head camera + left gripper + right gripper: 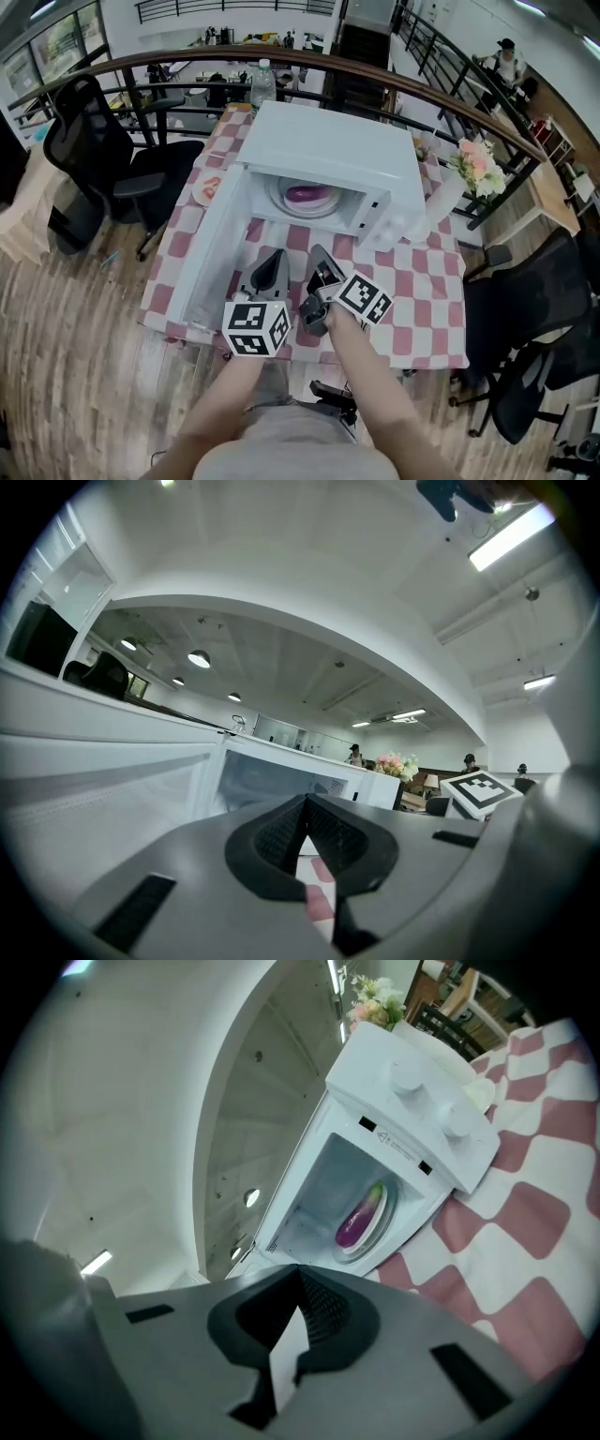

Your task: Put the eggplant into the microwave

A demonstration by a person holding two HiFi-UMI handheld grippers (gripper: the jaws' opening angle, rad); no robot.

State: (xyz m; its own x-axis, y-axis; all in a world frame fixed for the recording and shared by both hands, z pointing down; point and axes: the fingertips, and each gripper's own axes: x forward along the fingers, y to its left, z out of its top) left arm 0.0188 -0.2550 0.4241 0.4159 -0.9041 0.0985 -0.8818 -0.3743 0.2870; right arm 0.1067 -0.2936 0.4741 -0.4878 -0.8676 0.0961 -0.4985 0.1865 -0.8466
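Head view | eggplant [303, 194] inside microwave [330, 141], door [212, 251] wide open | left gripper [274, 265], right gripper [322, 264]: jaws together, empty, just short of opening.

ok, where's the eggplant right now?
The eggplant lies on the round plate inside the open microwave, mid-frame in the head view, with the swung-open door to its left.

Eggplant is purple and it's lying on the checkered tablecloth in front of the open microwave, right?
Not quite. The purple eggplant is not on the tablecloth: it lies inside the open microwave, on its round plate. The right gripper view shows this best, looking straight into the oven. The rest is right.
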